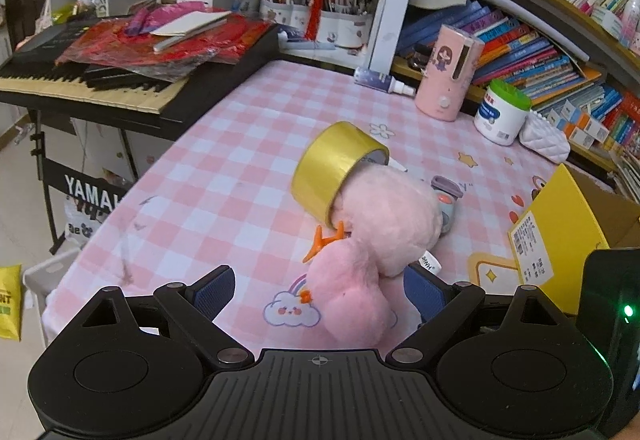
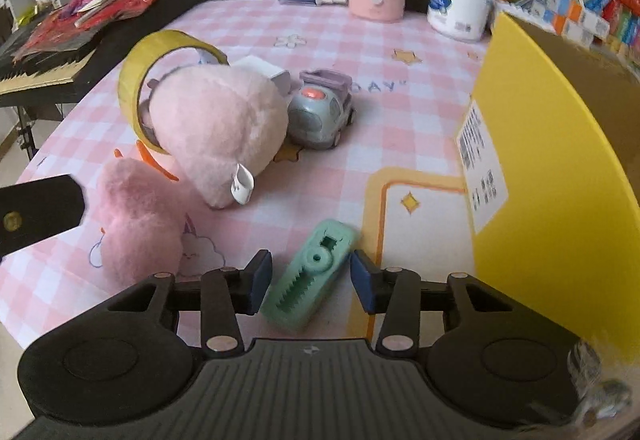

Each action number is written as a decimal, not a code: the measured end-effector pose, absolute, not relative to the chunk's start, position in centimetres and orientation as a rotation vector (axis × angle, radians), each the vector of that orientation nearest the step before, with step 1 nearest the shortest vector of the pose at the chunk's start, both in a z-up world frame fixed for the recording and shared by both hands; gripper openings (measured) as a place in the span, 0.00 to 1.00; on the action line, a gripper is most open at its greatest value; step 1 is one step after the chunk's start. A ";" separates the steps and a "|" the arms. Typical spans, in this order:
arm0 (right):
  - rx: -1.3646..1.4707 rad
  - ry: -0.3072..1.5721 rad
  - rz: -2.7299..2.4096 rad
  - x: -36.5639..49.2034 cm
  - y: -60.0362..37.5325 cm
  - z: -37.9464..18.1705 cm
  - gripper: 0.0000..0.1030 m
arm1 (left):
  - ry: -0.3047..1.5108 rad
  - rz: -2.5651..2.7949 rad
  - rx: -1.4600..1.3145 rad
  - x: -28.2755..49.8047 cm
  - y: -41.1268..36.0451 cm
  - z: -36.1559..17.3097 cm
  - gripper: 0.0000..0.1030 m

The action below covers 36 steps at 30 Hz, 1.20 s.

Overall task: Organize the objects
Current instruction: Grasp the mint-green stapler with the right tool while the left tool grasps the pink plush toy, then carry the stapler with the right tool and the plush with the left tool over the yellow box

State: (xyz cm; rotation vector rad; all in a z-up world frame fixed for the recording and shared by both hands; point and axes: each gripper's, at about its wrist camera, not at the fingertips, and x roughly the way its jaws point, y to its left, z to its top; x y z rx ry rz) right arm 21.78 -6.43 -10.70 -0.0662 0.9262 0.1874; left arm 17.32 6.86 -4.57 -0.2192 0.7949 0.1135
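Roughly, risks first:
Right gripper [image 2: 310, 280]: jaws narrowed around green toy [image 2: 310, 278], pads not yet pressing; slanted body may twist free.
Left gripper [image 1: 320, 292]: jaws wide, holding nothing; pink plush [image 1: 376, 232] between them, tape roll [image 1: 336, 164] leaning on it could topple.
Count: one plush, one tape roll, one toy car [image 2: 322, 112], one yellow box [image 2: 560, 176].

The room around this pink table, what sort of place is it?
Probably a child's study or bedroom at home: crowded bookshelves, an electronic keyboard, and a pink plush toy on the checked tablecloth.
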 end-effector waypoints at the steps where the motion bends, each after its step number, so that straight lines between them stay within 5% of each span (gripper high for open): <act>1: -0.081 0.923 0.199 21.8 -6.3 -10.7 0.38 | 0.800 0.109 -0.219 17.7 6.8 -4.8 0.90; 4: -0.125 0.911 0.269 21.9 -6.1 -10.7 0.23 | 0.824 0.110 -0.219 19.0 6.4 -5.5 0.86; 15: -0.169 0.906 0.342 20.4 -7.3 -9.2 0.23 | 0.957 0.113 -0.187 22.8 4.8 -9.2 0.54; 36: -0.113 0.797 0.341 12.0 -7.7 -4.3 0.23 | 0.821 0.030 -0.224 10.9 8.3 -2.6 0.52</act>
